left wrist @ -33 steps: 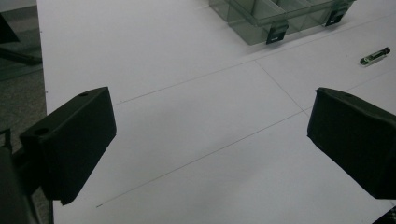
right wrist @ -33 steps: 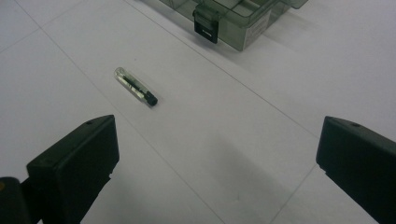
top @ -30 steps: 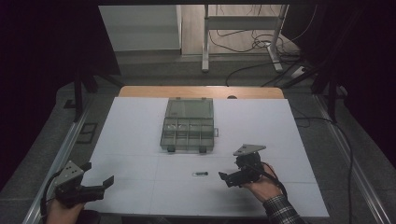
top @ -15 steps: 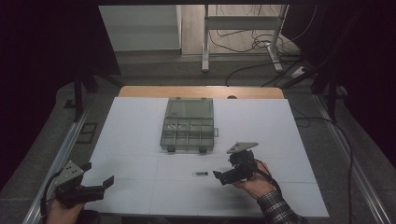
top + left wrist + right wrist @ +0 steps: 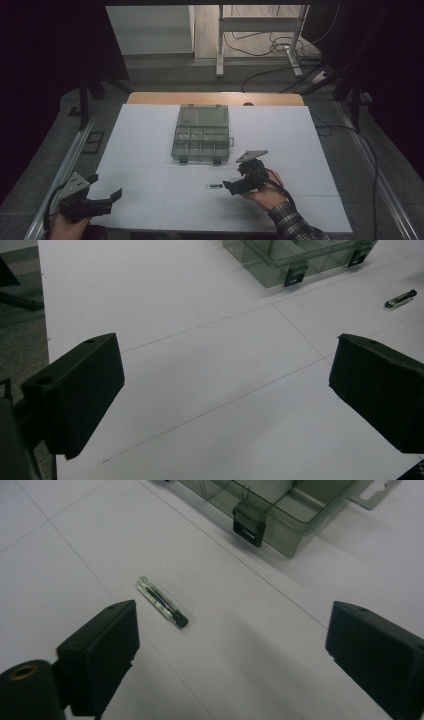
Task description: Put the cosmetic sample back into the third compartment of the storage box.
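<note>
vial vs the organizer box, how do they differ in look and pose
The vial is a small clear tube with a black cap, lying flat on its side; the box is far larger, a smoky green case divided into compartments, with its lid open. The vial lies between the right gripper's open jaws; the box sits apart. Both are see-through and rest on the white table.
</note>
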`<state>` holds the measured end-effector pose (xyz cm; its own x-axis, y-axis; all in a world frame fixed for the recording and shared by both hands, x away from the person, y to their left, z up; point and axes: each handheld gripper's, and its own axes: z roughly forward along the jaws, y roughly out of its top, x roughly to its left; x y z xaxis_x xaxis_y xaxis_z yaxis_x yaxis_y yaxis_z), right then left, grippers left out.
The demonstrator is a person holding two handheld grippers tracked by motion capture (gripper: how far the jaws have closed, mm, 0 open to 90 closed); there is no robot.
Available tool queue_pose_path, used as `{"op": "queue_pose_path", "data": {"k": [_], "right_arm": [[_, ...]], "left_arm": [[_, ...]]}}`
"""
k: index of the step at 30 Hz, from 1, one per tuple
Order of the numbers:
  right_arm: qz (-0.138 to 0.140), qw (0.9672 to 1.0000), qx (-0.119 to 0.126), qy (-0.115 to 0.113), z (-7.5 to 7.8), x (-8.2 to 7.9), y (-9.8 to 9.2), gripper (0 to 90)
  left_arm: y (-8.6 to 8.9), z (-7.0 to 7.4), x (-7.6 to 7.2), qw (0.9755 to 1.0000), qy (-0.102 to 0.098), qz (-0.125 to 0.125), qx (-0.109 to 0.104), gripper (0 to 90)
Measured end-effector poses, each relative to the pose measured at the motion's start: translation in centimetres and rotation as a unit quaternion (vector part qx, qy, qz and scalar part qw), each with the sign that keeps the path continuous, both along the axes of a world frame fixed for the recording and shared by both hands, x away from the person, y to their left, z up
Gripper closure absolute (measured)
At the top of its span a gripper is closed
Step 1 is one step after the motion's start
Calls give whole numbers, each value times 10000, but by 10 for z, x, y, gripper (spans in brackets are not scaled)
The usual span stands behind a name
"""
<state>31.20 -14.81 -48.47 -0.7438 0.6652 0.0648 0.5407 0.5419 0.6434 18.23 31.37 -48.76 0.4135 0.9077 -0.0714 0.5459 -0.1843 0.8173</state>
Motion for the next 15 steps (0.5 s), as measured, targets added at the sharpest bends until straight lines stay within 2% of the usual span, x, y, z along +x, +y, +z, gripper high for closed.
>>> {"op": "queue_pose_path", "data": {"k": [11, 15], "right_arm": [[398, 9990, -147, 132, -5, 4, 17, 296], [614, 9976, -147, 289, -9, 7, 27, 380]], "left_arm": [[0, 0, 0, 10000, 1, -9, 8, 16], [0, 0, 0, 10000, 10, -15, -10, 17]]}}
